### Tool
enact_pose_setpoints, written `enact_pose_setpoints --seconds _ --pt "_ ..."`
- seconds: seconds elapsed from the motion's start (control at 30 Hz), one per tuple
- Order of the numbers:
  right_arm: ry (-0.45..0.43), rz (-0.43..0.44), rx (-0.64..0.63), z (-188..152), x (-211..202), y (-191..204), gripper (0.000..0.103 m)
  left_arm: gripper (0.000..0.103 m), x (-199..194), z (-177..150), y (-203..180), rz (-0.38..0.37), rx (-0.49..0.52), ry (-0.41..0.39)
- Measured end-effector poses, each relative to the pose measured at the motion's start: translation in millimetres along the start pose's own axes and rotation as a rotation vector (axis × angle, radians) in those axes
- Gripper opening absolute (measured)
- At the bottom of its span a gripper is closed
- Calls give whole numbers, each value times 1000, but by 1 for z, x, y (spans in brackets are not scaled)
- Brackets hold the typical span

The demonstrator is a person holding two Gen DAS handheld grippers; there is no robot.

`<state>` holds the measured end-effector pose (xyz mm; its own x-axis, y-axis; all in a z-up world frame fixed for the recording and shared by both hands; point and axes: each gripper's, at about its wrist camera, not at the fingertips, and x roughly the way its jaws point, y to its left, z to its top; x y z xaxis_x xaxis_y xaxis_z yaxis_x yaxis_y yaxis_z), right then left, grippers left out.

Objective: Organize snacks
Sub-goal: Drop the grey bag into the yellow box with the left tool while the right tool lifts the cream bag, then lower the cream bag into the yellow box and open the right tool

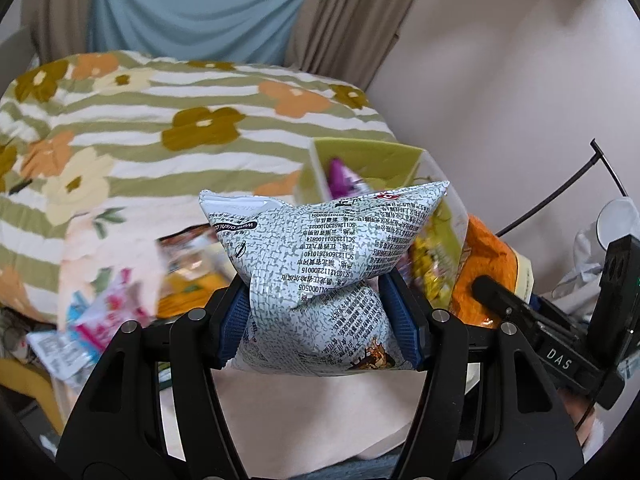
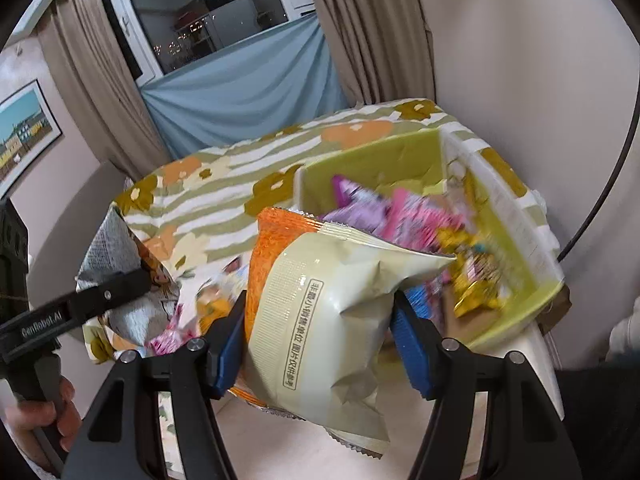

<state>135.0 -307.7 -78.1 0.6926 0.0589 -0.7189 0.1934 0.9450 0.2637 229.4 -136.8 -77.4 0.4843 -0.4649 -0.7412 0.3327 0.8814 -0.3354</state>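
My left gripper is shut on a grey-white printed snack bag, pinched at its middle and held up in the air. It also shows in the right wrist view at the left. My right gripper is shut on a cream and orange snack bag, held just left of a green box. That bag shows orange in the left wrist view. The green box holds several purple, pink and yellow snack packets.
A flowered striped blanket covers the bed behind. Several loose snack packets lie on it at lower left. A white wall stands right of the box. Curtains and a blue cloth hang at the back.
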Motion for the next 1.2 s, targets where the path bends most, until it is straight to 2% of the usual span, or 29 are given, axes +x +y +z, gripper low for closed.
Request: enact_pose_setpoints --seconds 0.1,0.27,0.5,0.57,0.6,0.63,0.67,0.9,1.2 --pt "-13 0 -11 16 0 -31 62 59 25 10 -33 -3 3 2" --pt "12 14 -19 41 9 -79 62 59 68 24 -77 1 -3 19" --pt "37 43 -31 64 26 -124 62 59 130 36 -117 66 1 56" --pt "45 57 -39 68 30 -131 62 68 139 37 -119 73 -8 58" --pt "48 62 -48 71 32 -132 62 83 143 37 -120 82 -14 58" --pt "52 68 -56 72 35 -133 62 99 145 37 -119 109 -20 59" --pt "55 74 -63 75 37 -135 62 103 147 36 -119 138 -25 59" --pt "87 115 -100 85 56 -138 62 103 132 23 -103 171 -83 39" --pt "119 151 -153 109 88 -133 62 103 116 8 -92 210 -104 29"
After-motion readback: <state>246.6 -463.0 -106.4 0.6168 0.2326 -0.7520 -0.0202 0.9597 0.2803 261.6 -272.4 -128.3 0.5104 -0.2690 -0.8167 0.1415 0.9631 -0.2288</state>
